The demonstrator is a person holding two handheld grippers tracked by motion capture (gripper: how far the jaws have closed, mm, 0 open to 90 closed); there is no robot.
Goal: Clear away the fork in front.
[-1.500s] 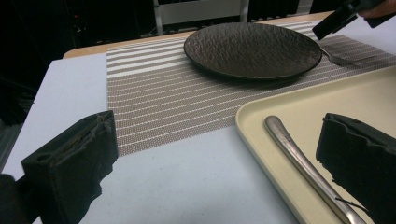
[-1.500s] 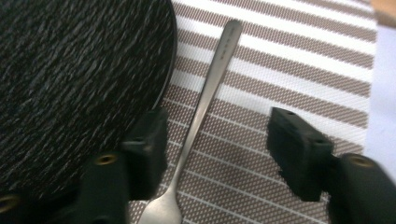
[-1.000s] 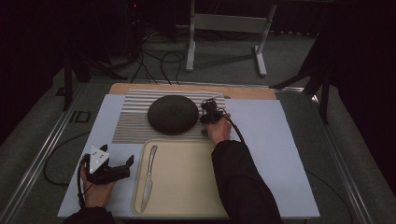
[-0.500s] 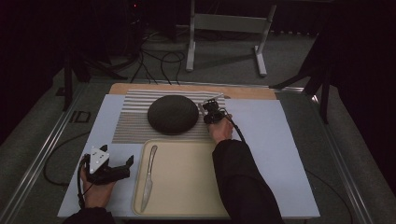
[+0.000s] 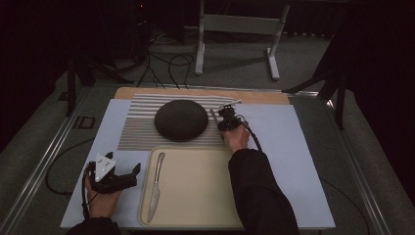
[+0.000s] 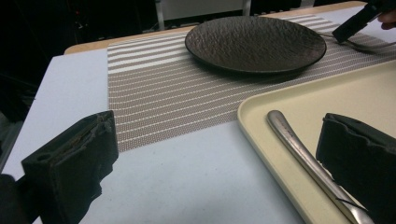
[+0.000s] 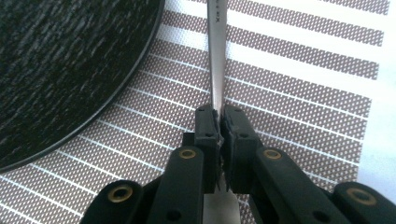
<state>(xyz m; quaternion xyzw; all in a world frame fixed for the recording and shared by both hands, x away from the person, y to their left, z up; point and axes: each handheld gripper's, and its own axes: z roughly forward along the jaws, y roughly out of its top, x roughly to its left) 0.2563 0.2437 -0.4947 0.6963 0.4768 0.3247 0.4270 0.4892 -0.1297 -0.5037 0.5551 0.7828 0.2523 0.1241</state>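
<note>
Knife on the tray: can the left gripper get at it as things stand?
Probably yes. The left gripper sits open just left of the tray, and the knife lies bare along the tray's left side. Only the low tray rim lies between. The right gripper is busy farther back.

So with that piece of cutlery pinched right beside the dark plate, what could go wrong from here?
The right gripper clamps the thin cutlery handle on a narrow edge, so it might twist or slip out. It sits close to the plate, so a sideways swing could knock the rim. The left gripper waits open near the knife on the tray and could nudge it.
</note>
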